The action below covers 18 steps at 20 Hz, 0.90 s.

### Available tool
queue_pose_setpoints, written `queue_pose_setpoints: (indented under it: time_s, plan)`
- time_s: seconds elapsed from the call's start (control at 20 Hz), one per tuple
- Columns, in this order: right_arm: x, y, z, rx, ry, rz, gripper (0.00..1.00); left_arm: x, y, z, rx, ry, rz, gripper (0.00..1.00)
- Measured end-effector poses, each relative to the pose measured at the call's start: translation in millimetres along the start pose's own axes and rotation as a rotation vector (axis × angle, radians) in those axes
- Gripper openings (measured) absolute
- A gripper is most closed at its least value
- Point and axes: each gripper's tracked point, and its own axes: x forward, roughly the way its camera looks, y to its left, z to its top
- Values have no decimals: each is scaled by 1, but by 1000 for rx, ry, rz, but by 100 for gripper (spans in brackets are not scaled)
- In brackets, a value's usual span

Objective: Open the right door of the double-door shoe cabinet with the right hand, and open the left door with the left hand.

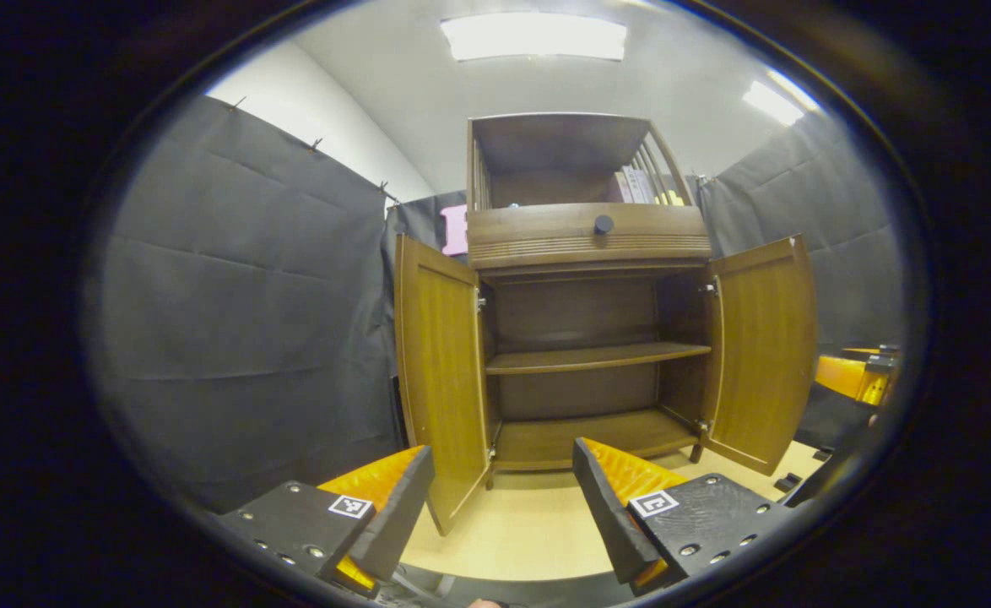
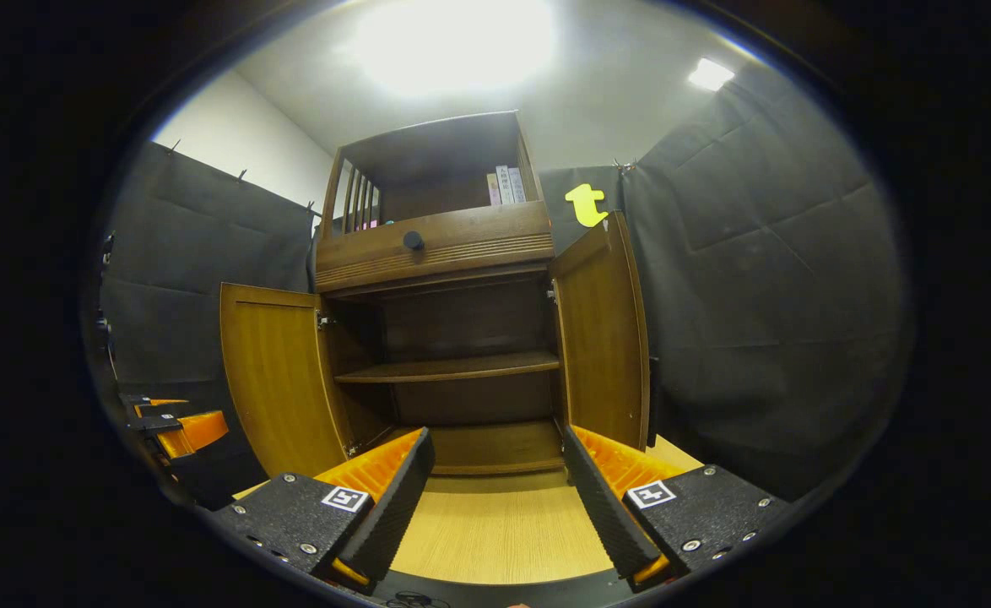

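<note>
Progress: we judge the task all but done; both doors of the shoe cabinet (image 1: 584, 338) stand swung wide, its two shelves bare.
Left door: the left door (image 1: 442, 380) hangs open just beyond our left gripper (image 1: 504, 507), not touched.
Right door: the right door (image 2: 603, 338) stands open just ahead of our right gripper (image 2: 495, 498), also untouched.
Fingers: both pairs are spread wide and hold nothing.
What is left: we see nothing more to open; perhaps only drawing back.
Left gripper view: it shows the right gripper (image 1: 858, 376) at its right edge, beside the right door (image 1: 761, 350).
Right gripper view: it shows the left gripper (image 2: 179, 431) low at its left edge, near the left door (image 2: 280, 376).
Floor: the pale wooden floor (image 2: 495, 528) lies under both.
</note>
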Motion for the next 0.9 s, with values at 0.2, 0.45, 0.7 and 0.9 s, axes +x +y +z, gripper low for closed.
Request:
queue_pose_setpoints:
  time_s: [0.2, 0.45, 0.7, 0.9]
  plan:
    - [2, 5, -1, -5, 0, 4, 95, 1, 5, 2, -17, -13, 40, 99]
    - [5, 10, 1, -18, -9, 5, 95, -3, 9, 3, -29, -18, 58, 99]
    - [11, 14, -1, -34, -11, 5, 95, -8, 8, 0, -37, -12, 61, 99]
    - [18, 16, 0, -40, -17, 1, 95, -7, 9, -1, -32, -11, 59, 99]
